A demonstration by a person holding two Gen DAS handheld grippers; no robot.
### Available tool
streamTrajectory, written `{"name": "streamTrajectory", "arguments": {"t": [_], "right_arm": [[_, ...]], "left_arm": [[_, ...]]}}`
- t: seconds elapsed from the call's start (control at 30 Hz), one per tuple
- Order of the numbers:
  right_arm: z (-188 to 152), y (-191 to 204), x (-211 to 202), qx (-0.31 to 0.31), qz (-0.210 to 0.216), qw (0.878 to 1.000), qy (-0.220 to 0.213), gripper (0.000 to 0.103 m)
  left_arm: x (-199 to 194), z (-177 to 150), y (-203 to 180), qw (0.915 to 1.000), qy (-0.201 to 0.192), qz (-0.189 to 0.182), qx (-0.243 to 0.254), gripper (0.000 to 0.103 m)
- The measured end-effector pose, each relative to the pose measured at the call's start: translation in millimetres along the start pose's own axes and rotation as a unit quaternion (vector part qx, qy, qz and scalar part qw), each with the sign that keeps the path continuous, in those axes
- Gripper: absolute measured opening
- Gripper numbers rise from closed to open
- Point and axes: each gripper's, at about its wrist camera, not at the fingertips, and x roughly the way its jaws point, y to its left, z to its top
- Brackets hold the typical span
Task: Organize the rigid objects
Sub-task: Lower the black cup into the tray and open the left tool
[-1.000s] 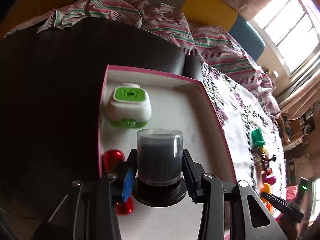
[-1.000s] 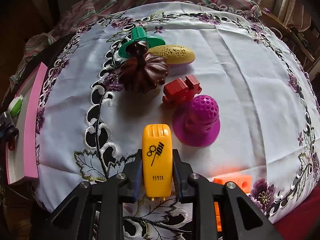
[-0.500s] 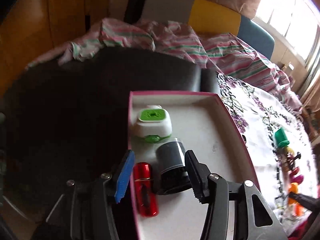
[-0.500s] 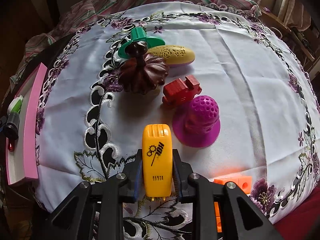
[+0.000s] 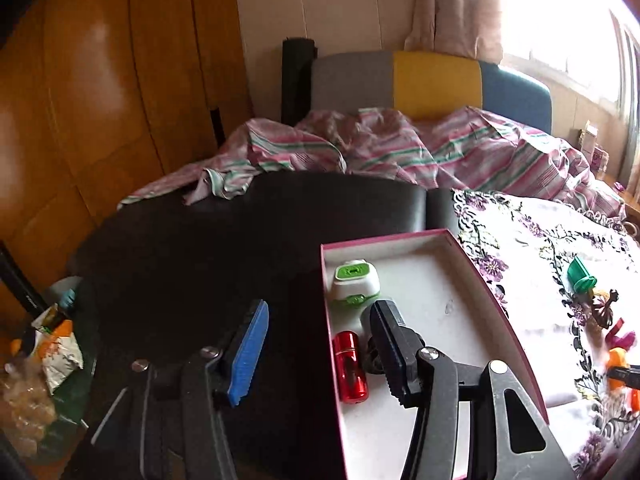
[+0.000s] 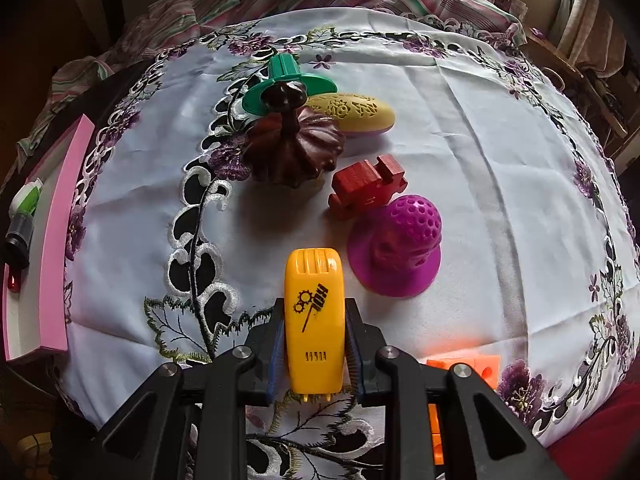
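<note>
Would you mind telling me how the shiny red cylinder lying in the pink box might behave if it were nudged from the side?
The red cylinder lies on its side on the box floor, so it would probably roll rather than slide. Its glossy, metallic-looking surface suggests it is rigid and perhaps slippery to grasp. The box wall close beside it should stop it rolling far that way.

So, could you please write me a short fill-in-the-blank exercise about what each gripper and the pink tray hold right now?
1. The right gripper is shut on a ____ plastic piece with a black gear logo.
2. The left gripper is ____ and holds nothing.
3. In the pink tray, the red capsule lies beside a dark ____.
4. The white case in the tray has a ____ top.

Missing words: yellow; open; canister; green
</note>
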Motion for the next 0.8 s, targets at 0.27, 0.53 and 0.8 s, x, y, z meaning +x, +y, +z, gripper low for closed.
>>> {"name": "streamTrajectory", "arguments": {"t": [0.27,0.53,0.8], "right_arm": [[0.9,4.6,-6.7,-0.008,0.005,1.000,-0.019,0.025],[-4.8,20.3,-8.7,-0.043,0.015,0.999,-0.011,0.025],[6.9,43.7,-39.7,-0.058,0.039,0.996,-0.048,0.025]], "left_arm": [[-18.0,-2.4,8.3,0.9999,-0.013,0.007,-0.003,0.055],[-18.4,-8.5,15.5,0.9999,-0.002,0.007,-0.008,0.055],[-7.9,-19.6,27.3,0.9995,0.020,0.008,-0.023,0.055]]}}
